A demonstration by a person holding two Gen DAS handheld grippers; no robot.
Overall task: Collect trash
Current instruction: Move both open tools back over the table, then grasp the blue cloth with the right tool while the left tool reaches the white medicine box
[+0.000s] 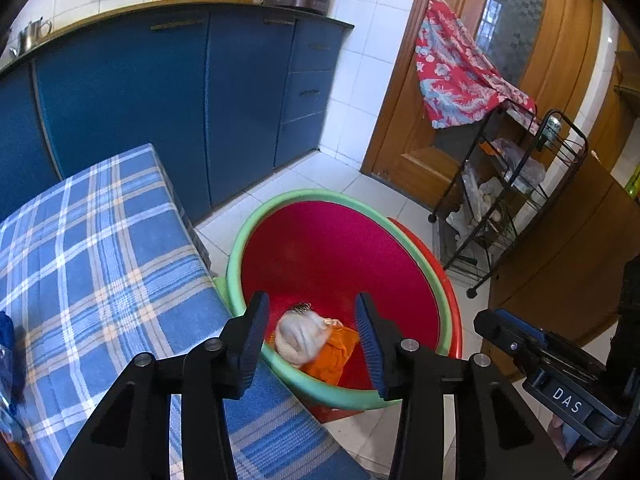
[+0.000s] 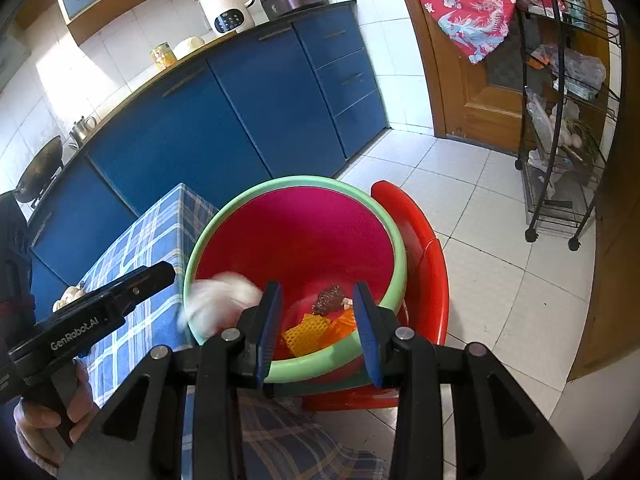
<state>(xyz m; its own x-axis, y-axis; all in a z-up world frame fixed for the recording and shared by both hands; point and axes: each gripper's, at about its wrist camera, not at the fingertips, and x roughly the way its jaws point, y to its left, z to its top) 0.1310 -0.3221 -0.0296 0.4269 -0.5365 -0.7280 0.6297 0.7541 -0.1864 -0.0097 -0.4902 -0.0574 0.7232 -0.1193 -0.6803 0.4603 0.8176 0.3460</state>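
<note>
Spread-jawed and empty, the left gripper point(image 1: 312, 336) hangs at lower centre over a blurred white paper wad point(image 1: 298, 338) in the red basin point(image 1: 340, 196), light, soft trash best pinched mid-bulk, while the right gripper point(image 2: 318, 326) likewise gapes.

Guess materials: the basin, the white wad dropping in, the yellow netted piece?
Basin: looks like moulded plastic, smooth red inside under a pale green rim, slightly glossy. White wad: probably crumpled tissue or paper, soft and matte, though motion-blurred. Yellow netted piece: likely foam fruit netting, judging by its open diamond mesh.
</note>
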